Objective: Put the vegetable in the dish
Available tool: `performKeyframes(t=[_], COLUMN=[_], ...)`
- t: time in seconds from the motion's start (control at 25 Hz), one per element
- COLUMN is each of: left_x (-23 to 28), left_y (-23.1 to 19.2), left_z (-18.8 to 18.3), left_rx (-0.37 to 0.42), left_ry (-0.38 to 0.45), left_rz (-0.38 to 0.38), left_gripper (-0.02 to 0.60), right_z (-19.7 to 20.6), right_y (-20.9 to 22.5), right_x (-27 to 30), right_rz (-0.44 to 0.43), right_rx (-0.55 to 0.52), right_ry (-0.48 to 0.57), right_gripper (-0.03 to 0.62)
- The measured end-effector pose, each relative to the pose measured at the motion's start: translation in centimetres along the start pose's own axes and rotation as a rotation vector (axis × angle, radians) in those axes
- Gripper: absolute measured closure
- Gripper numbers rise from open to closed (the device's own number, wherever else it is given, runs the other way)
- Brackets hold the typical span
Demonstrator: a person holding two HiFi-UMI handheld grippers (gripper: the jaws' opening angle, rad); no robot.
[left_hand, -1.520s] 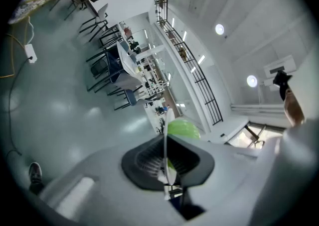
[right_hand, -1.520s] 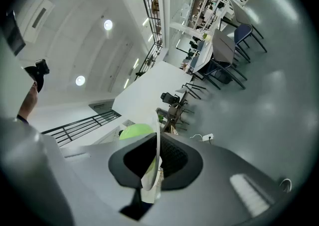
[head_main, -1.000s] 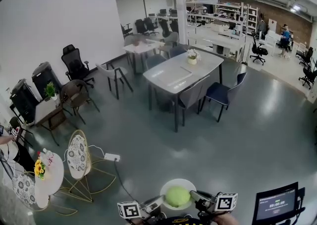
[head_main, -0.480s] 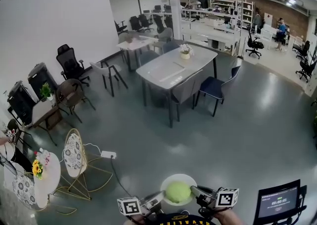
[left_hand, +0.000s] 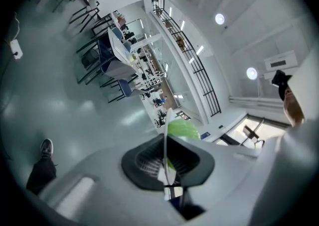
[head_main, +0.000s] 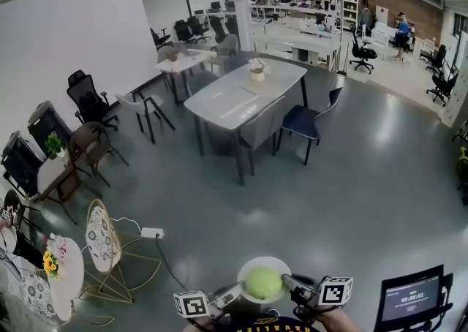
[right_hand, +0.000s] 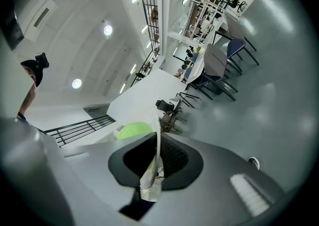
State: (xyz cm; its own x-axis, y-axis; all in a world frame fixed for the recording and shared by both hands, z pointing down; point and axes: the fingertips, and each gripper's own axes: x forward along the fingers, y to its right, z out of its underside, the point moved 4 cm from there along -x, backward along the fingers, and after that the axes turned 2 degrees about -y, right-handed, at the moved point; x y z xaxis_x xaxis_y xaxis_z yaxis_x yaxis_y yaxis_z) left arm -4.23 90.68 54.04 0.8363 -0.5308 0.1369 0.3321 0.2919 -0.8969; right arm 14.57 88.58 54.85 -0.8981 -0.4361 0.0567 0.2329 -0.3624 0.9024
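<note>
Head view alone takes in the whole load: a round white dish (head_main: 251,267) at the bottom centre of the frame, with a pale green, ball-shaped vegetable (head_main: 263,283) lying in it. The dish is held in the air above the glossy grey floor (head_main: 351,199). The left claw (head_main: 232,295) comes in from the lower left and the right claw (head_main: 292,284) from the lower right. Both point inward at opposite sides of the rim, their marker cubes trailing outward.

The left gripper view adds the grip itself: the dish appears edge-on as a thin white line (left_hand: 165,138), and the left claw (left_hand: 167,159) is pressed onto it. The vegetable (left_hand: 183,129) bulges just right of that line.

The right gripper view mirrors this. The right claw (right_hand: 155,163) pinches the rim (right_hand: 157,138), and the vegetable (right_hand: 133,131) shows to its left.
</note>
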Motion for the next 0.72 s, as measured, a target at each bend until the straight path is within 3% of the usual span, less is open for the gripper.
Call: performKeyframes(t=[0.16,0.32,0.44,0.72], left_x=[3.1,6.1,8.6,11.5], left_y=[-1.7,-3.5,-3.9,-7.8], left_z=[-2.8,-7.2,-11.0,-17.3], left_rx=[0.0,-0.002,-0.006,-0.029], left_ry=[-0.043,-0.086,-0.096,-0.16], left_rz=[0.033,0.041,0.089,0.134], left_gripper=[0.568,0.568,0.569,0.569], right_z=[-3.0,-7.2,-10.6,-15.2], right_y=[1.9,3.5,4.3,6.3], right_x=[0.8,2.8,4.3,8.4], right_rz=[0.036,0.074,0.094,0.172], right_rx=[0.005,0.001,0.003,0.013], right_ry=[0.03,0.066,0.099,0.135], right_gripper=[0.58,0.58,0.58,0.58])
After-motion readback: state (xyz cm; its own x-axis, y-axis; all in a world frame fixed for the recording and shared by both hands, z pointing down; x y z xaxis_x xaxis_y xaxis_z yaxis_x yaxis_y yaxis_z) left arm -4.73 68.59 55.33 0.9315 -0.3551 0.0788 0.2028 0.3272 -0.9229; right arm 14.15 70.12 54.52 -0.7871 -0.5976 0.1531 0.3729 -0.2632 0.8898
